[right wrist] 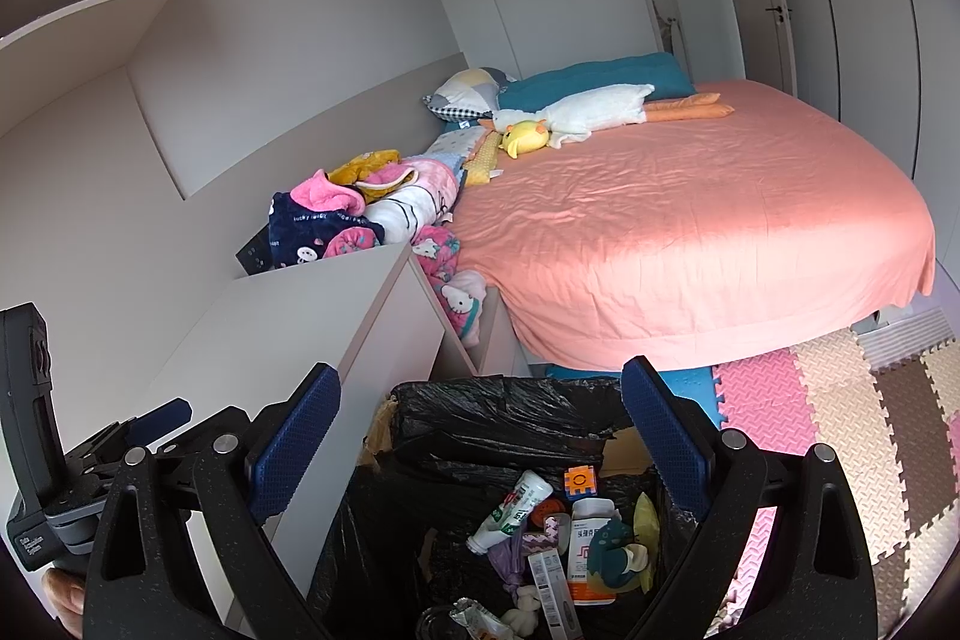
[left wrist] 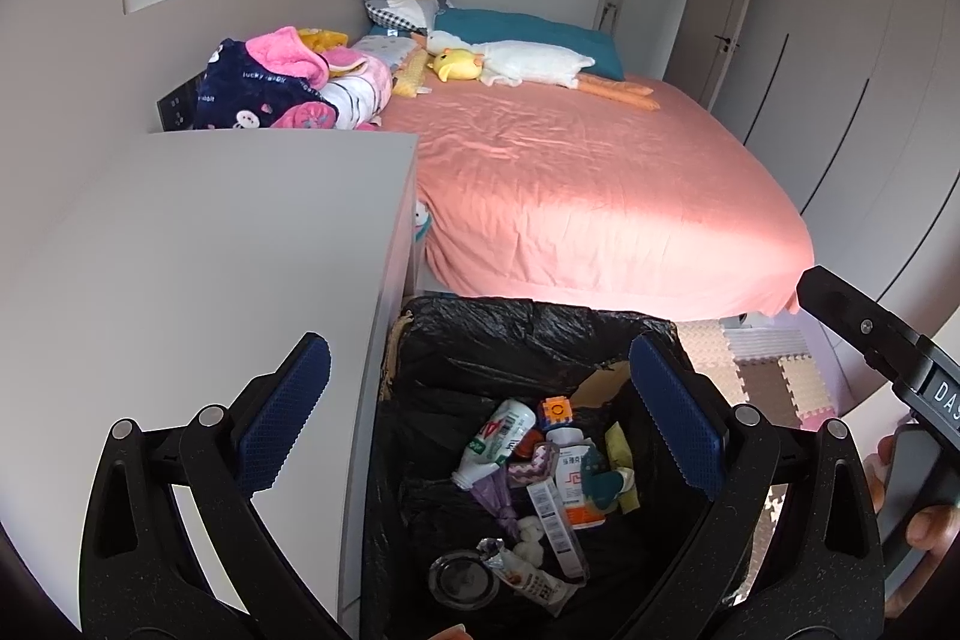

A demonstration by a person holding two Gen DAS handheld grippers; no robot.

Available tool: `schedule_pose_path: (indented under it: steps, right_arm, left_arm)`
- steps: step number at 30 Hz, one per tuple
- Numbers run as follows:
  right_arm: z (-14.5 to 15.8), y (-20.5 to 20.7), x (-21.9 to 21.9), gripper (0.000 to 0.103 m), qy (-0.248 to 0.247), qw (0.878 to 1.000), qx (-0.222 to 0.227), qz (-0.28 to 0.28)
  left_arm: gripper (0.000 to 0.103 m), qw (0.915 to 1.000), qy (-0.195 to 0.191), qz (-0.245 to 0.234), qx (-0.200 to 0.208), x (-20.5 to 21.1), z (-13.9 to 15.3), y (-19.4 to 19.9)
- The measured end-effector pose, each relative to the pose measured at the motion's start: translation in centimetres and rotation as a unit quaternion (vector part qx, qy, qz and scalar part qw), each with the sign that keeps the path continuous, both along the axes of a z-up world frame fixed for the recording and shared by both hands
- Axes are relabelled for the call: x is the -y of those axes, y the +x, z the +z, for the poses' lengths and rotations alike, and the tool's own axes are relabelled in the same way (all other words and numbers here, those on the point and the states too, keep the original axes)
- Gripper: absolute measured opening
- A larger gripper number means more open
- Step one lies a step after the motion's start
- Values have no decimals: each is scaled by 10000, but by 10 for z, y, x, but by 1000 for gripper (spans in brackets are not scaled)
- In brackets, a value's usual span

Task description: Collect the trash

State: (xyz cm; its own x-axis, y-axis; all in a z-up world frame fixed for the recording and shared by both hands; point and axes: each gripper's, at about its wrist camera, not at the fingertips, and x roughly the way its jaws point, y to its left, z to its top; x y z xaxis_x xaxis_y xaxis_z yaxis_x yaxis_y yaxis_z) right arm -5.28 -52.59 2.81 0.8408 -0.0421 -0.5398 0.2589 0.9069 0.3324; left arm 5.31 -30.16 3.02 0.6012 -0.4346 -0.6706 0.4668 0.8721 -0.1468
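Blue-padded jaws of the left gripper point(left wrist: 477, 418) stand wide apart with nothing between them, hanging over the trash bin point(left wrist: 540, 334), whose black liner fills the view from 5 to 7 o'clock. Inside it, a white bottle point(left wrist: 495, 442) lies with its long axis running from 1 toward 7 o'clock, neck down at the 7 end; a white medicine jar point(left wrist: 576, 478) lies beside it, cap toward 12, and a narrow carton point(left wrist: 555, 526) slants from 11 to 5. A foil wrapper point(left wrist: 522, 568) and a round metal lid point(left wrist: 462, 577) sit at the 6 o'clock end. At 9 o'clock the white worktop point(left wrist: 228, 244) has its edge touching the bin's left rim; at 12 the bed point(left wrist: 600, 184) overhangs close behind the bin. Foam floor mats point(left wrist: 774, 376) at 3 o'clock are the only open ground. In the right wrist view, the right gripper point(right wrist: 480, 430) also has its jaws spread and empty above the same bin point(right wrist: 510, 412). The bottle point(right wrist: 516, 511) points 1 to 7 again, the jar point(right wrist: 591, 550) upright along 12 to 6. The left gripper point(right wrist: 72, 466) shows at 8 o'clock over the worktop point(right wrist: 300, 334); mats point(right wrist: 840, 430) lie free at 3 to 4.
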Motion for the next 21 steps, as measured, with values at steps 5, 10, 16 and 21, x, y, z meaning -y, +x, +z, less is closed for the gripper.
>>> schedule_pose_path:
  steps: [5, 10, 16, 21]
  right_arm:
    - [0, 0, 0, 94, -2, 10000, -5, 2]
    - [0, 0, 0, 94, -6, 10000, -12, 3]
    - [0, -1, 1, 94, -4, 10000, 1, -2]
    - [-3, -3, 4, 94, 2, 10000, 0, -16]
  left_arm:
    - [97, 9999, -92, -34, -41, -2, 1, 1]
    - [97, 9999, -27, -137, 0, 2, 1, -2]
    - [97, 9993, 53, -293, 232, 8, 1, -9]
    - [97, 9980, 297, -216, 507, 15, 2, -14]
